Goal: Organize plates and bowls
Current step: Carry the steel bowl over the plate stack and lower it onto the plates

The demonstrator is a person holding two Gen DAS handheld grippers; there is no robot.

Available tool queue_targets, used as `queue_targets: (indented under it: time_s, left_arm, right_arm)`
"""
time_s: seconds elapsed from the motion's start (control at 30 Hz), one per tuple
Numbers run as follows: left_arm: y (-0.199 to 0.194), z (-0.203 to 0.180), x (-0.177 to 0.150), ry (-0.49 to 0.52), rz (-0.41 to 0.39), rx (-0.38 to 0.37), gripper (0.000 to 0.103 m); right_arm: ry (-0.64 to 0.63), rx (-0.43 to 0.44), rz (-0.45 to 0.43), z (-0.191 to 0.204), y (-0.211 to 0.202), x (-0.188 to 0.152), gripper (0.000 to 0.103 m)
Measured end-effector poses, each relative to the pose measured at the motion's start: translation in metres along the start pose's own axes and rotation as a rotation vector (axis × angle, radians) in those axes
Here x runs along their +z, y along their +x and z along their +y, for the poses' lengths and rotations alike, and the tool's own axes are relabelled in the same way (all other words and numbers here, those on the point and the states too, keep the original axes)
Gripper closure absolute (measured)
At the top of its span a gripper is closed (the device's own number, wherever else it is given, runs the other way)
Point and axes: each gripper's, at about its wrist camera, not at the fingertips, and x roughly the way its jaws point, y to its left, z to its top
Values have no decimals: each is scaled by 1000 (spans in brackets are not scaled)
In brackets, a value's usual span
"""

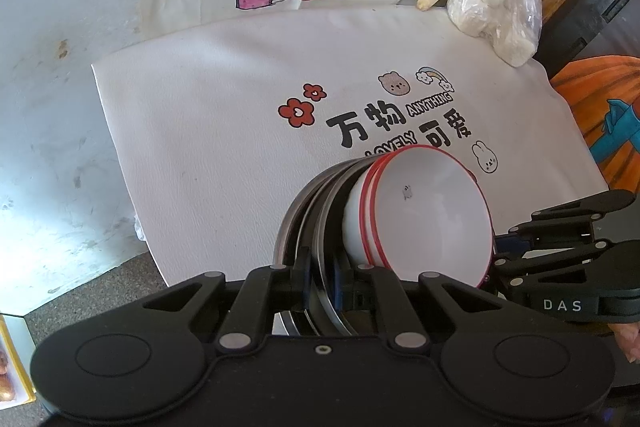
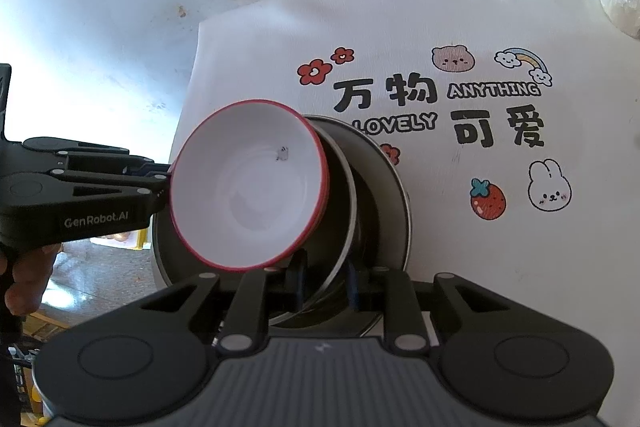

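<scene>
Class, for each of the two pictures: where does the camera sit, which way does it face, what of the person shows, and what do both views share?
Left wrist: on left gripper, facing down at steel plates; right gripper enters at right.
Right wrist: on right gripper, facing down; left gripper and a hand at left.
Shared: red-rimmed white bowls, plates, white printed mat.

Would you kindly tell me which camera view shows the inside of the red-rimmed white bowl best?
The right wrist view: the red-rimmed white bowl faces that camera almost squarely, showing its whole rim, its base and a small dark mark. The left wrist view shows the same bowl turned obliquely, its interior foreshortened, with its outer wall visible.
</scene>
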Motion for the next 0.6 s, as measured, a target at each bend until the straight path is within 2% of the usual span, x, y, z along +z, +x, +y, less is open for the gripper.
queue_targets:
  time_s: [0.6]
  left_arm:
    - [-4, -5, -2, 24, -27, 27, 90]
  right_arm:
    - [-36, -30, -18, 3, -7, -4, 79]
